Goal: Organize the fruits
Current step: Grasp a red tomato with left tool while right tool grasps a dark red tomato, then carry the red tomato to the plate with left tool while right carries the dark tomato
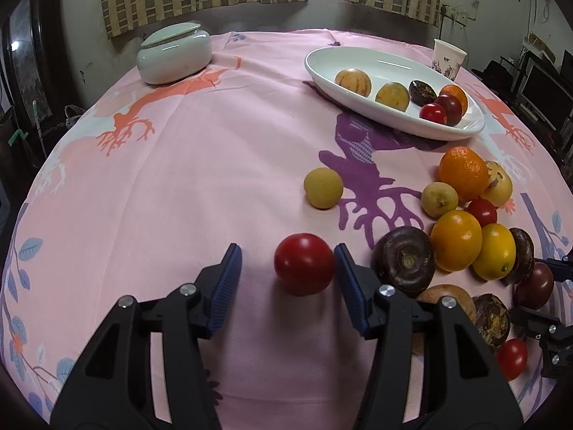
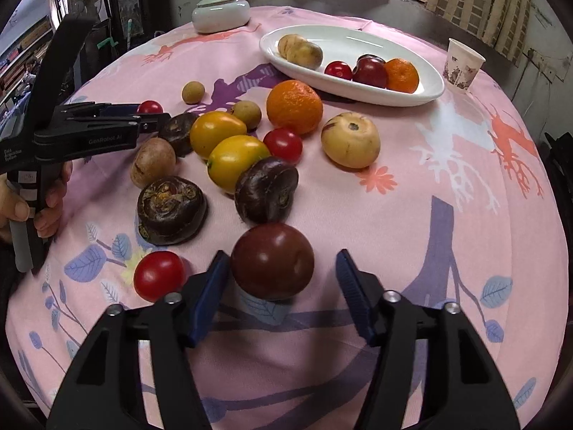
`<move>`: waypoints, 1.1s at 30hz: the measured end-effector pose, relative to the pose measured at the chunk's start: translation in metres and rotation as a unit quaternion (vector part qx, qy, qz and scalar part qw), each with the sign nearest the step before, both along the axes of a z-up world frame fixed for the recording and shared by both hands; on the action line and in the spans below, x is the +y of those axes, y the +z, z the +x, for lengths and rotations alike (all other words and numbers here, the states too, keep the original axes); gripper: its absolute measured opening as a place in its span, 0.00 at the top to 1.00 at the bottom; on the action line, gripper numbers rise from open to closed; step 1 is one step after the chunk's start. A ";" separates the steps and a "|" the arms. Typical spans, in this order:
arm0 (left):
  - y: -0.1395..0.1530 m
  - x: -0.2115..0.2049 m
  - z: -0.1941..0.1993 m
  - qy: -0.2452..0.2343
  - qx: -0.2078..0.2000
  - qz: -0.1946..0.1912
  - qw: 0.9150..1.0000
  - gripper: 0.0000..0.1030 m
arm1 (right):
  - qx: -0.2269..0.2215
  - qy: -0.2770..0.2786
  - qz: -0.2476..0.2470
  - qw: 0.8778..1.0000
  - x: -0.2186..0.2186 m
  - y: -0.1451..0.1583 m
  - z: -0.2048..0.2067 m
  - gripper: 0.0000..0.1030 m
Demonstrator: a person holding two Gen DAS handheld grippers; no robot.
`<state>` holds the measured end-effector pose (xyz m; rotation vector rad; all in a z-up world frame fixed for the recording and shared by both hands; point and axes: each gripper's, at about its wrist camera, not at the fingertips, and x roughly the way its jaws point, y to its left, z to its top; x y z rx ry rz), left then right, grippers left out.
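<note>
A red tomato [image 1: 304,263] lies on the pink cloth between the fingers of my left gripper [image 1: 286,251]. It rests against the right-hand pad, and a gap shows at the left pad. In the right wrist view a dark purple plum [image 2: 272,261] sits inside my right gripper [image 2: 282,254], against its left pad and clear of the right one. Both grippers are open. Loose fruit is piled between them: an orange [image 2: 295,105], two yellow fruits [image 2: 236,161], dark water chestnuts [image 2: 172,209] and small red tomatoes [image 2: 159,274]. The white oval dish [image 2: 358,43] at the back holds several fruits.
A pale lidded jar [image 1: 173,53] stands at the far left of the round table and a paper cup [image 1: 447,57] behind the dish. A person's hand [image 2: 46,193] holds the left gripper's handle. A lone yellow-green fruit [image 1: 322,188] lies mid-table.
</note>
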<state>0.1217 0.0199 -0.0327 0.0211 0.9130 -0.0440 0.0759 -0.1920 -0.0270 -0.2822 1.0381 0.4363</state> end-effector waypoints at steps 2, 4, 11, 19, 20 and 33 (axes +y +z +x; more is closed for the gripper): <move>0.000 0.001 0.000 0.001 0.003 -0.003 1.000 0.34 | 0.000 0.000 0.004 1.000 0.000 0.000 0.000 0.60; -0.001 0.002 0.000 0.001 0.006 -0.006 1.000 0.30 | 0.000 -0.002 0.006 1.000 0.000 0.000 0.001 0.60; -0.002 0.000 -0.001 -0.001 0.008 -0.005 1.000 0.20 | -0.011 -0.016 0.018 1.000 -0.004 0.009 0.001 0.60; -0.003 0.002 0.001 0.018 0.019 0.003 1.000 0.21 | -0.012 -0.016 0.023 1.000 -0.007 0.014 0.000 0.60; -0.002 0.003 0.000 0.023 0.015 0.004 1.000 0.29 | -0.012 -0.015 0.025 1.000 -0.007 0.014 0.000 0.60; 0.012 0.013 -0.004 0.036 -0.017 -0.017 0.999 0.71 | -0.021 -0.021 0.031 0.999 -0.010 0.019 -0.001 0.60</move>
